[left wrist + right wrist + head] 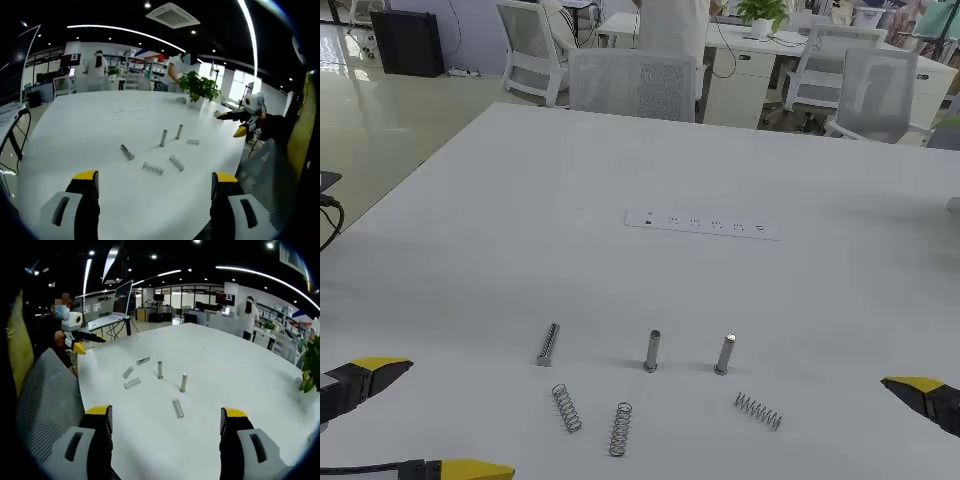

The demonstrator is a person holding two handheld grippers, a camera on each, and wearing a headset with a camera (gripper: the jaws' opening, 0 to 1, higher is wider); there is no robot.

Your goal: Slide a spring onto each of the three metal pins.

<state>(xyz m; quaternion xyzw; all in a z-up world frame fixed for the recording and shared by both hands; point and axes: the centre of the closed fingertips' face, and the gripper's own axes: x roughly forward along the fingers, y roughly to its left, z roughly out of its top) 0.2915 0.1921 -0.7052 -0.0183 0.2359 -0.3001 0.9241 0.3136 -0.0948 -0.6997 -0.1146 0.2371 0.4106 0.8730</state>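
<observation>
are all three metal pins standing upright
No, the left pin lies on its side, while the middle pin and the right pin stand upright.

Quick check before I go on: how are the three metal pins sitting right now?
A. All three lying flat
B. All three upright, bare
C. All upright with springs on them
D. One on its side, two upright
D: in the head view the leftmost pin lies on its side, while the middle pin and the right pin stand upright, with the springs loose in front of them.
</observation>
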